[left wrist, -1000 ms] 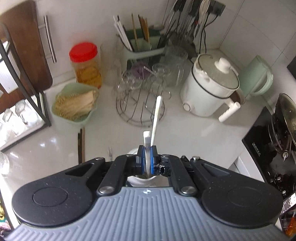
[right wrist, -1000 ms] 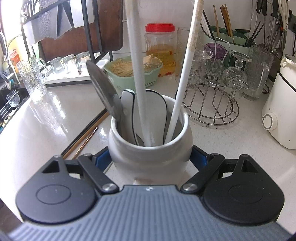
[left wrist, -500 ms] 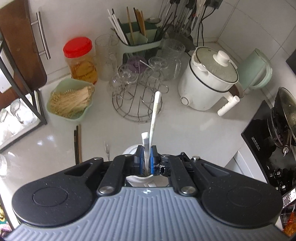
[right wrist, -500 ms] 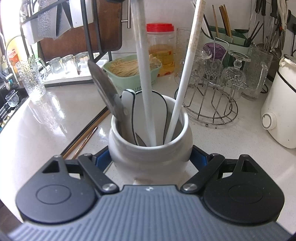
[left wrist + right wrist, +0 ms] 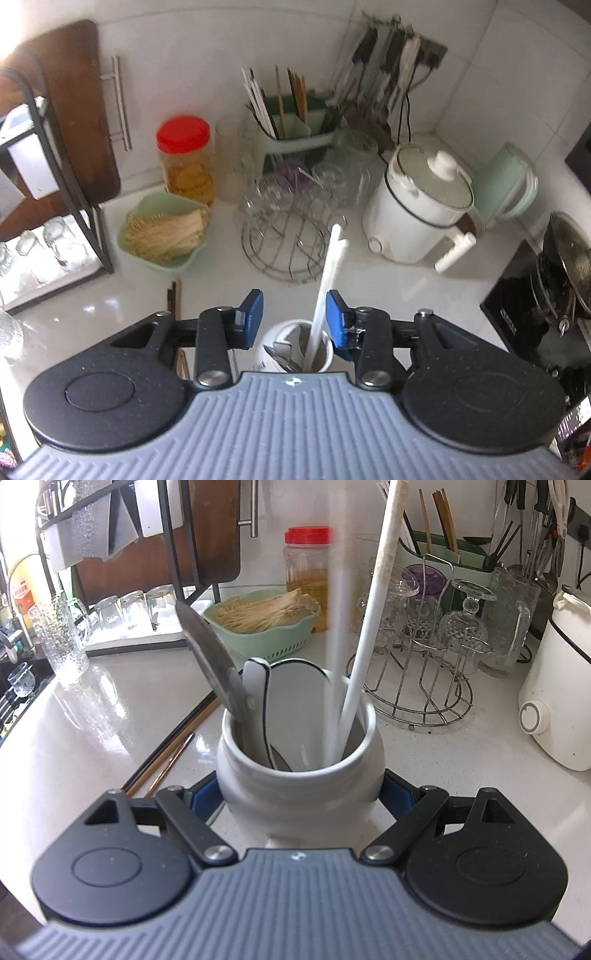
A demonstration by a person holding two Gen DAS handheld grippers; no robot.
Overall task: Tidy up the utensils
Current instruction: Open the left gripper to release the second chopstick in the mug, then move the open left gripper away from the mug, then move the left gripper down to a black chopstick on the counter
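The left gripper [image 5: 291,319] is seen above the white jar [image 5: 295,349]; its jaws have just been opening, and they stand apart with the white stick [image 5: 327,280] loose between them, touched by neither pad. The stick is blurred in the right wrist view, so it is probably not yet settled. If the gripper is drawn away carelessly, a blue pad could catch the stick and lever it back out, or tip the other utensils. On the counter beside the jar the chopsticks [image 5: 173,746] lie unsorted. On the right, the jar [image 5: 299,771] is clamped between the right gripper [image 5: 299,794] pads. Should that grip be loosened early, the top-heavy jar could be rocked over.
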